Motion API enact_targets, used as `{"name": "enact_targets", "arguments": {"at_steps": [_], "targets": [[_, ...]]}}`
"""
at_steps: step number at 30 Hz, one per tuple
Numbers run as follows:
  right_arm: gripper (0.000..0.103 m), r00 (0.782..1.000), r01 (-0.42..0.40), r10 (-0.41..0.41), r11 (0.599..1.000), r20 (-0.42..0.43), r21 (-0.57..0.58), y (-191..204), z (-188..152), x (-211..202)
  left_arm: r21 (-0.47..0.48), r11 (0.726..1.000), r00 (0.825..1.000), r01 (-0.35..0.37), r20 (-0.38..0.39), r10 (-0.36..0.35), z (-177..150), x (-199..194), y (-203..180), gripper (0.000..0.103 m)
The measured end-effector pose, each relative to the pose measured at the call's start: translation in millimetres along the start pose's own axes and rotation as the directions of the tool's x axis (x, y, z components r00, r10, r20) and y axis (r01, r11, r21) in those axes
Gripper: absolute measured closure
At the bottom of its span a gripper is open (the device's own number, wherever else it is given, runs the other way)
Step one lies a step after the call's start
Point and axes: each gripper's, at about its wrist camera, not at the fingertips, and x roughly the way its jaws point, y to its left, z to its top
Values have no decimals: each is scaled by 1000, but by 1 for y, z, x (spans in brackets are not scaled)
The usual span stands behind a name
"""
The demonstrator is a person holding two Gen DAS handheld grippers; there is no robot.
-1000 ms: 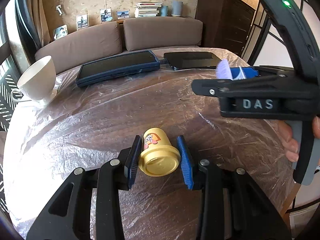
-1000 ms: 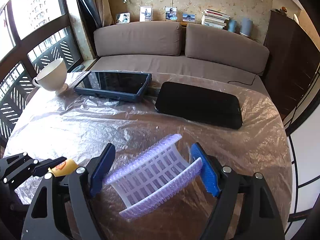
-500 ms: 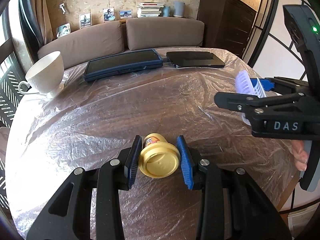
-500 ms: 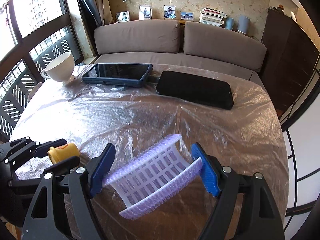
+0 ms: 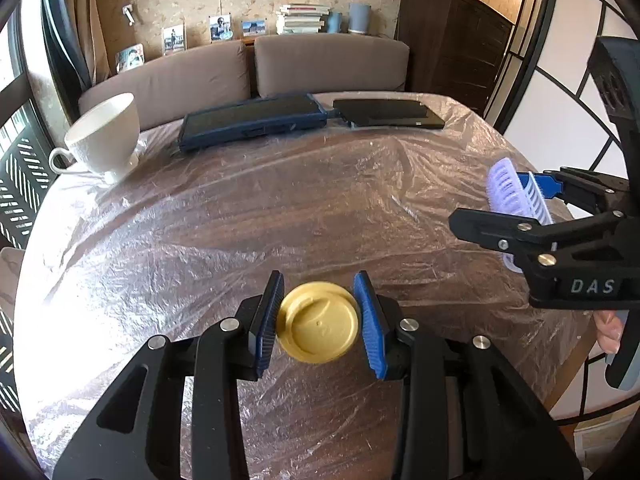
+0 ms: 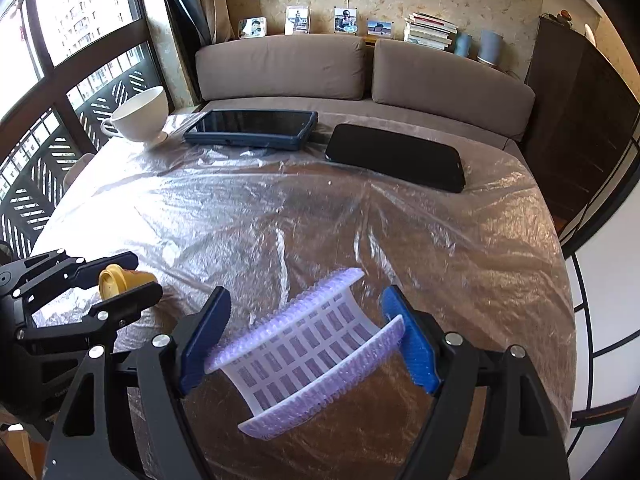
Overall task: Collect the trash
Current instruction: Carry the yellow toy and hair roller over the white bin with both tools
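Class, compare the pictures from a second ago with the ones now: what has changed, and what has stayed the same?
Both grippers drew back from the sofa. The left gripper tilted its yellow cup, so only the lid shows now. Unchanged: it stays shut on the cup, the right gripper on the purple basket; the mug and tablets keep their places.

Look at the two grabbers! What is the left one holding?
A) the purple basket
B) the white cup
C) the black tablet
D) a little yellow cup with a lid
D: the left gripper is shut on the little yellow cup, its blue pads pressing both sides of the lid, while the purple basket sits in the right gripper.
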Motion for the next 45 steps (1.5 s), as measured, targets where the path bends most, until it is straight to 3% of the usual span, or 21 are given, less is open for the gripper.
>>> {"name": "enact_targets", "arguments": {"at_steps": [8, 17, 18, 20, 22, 27, 30, 31, 45], "targets": [[26, 1000, -5, 5, 1000, 0, -2, 2, -5, -4, -19, 1000, 1000, 12, -15, -13, -4, 4, 3, 73], [26, 1000, -19, 19, 1000, 0, 0, 3, -7, -8, -37, 999, 999, -2, -36, 1, -11, 3, 8, 69], [26, 1000, -20, 20, 1000, -1, 2, 3, -8, -8, -38, 999, 999, -3, -35, 2, -12, 2, 8, 68], [26, 1000, -24, 24, 1000, -3, 4, 3, -9, -9, -38, 999, 999, -10, -31, 8, -14, 1, 7, 53], [26, 1000, -25, 25, 1000, -5, 4, 3, -10, -9, -30, 999, 999, -22, -24, 22, -17, 0, 6, 47], [26, 999, -32, 32, 999, -10, 6, 4, -13, -9, -11, 999, 999, -51, 8, 51, -26, -3, 3, 43], [26, 999, -34, 34, 999, -14, 5, 5, -16, -10, -5, 998, 998, -60, 16, 60, -30, -6, 3, 52], [26, 999, -35, 35, 999, -14, 4, 6, -17, -10, -1, 998, 998, -65, 18, 65, -30, -7, 4, 63], [26, 999, -41, 41, 999, -13, -36, 18, -27, -24, -33, 999, 1000, -19, 10, 19, -33, -22, 4, 64]]}}
